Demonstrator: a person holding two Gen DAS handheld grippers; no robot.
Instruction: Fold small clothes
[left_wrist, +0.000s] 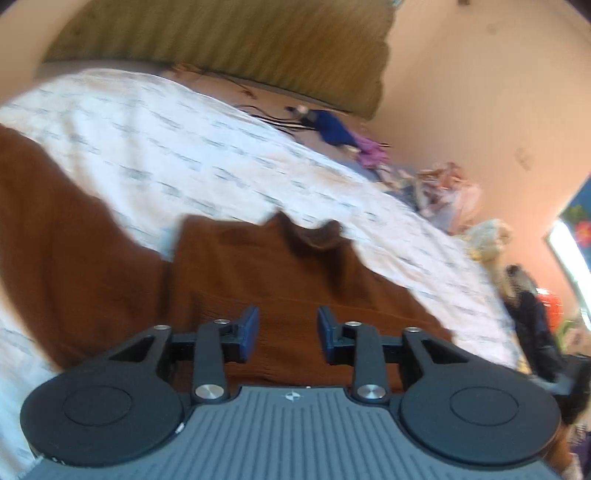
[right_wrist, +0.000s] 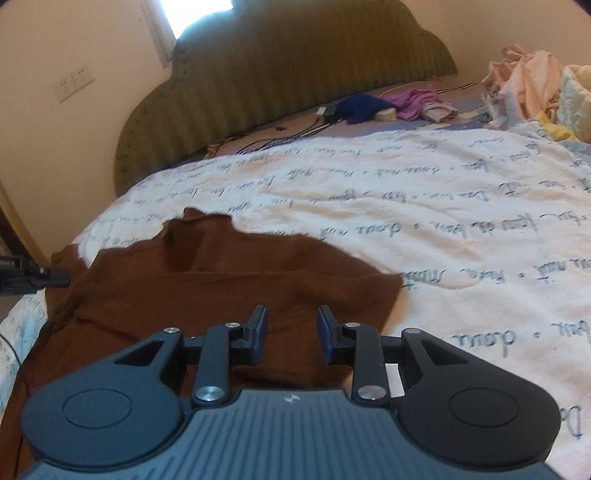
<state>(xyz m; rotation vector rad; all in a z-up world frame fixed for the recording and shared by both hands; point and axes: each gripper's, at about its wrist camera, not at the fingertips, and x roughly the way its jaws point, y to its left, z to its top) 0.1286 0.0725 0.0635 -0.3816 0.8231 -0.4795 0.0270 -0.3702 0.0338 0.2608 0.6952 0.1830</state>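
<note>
A brown knit top (left_wrist: 266, 280) lies flat on the white bed cover printed with handwriting (left_wrist: 177, 147). Its collar end (left_wrist: 314, 236) points away from me, and a sleeve (left_wrist: 55, 236) runs off to the left. In the left wrist view my left gripper (left_wrist: 288, 332) hovers just over the brown cloth, jaws apart, nothing between the blue pads. The right wrist view shows the same top (right_wrist: 207, 280), with my right gripper (right_wrist: 291, 332) above its near right part, jaws apart and empty. The left gripper's tip (right_wrist: 33, 277) pokes in at the left edge there.
An olive padded headboard (right_wrist: 288, 62) stands at the far end of the bed. Loose clothes, blue (right_wrist: 362, 107), purple (right_wrist: 413, 99) and pink (right_wrist: 524, 81), are heaped at the far right of the bed, with dark cables (right_wrist: 288, 136) beside them. Wall sockets (right_wrist: 74, 83) sit at left.
</note>
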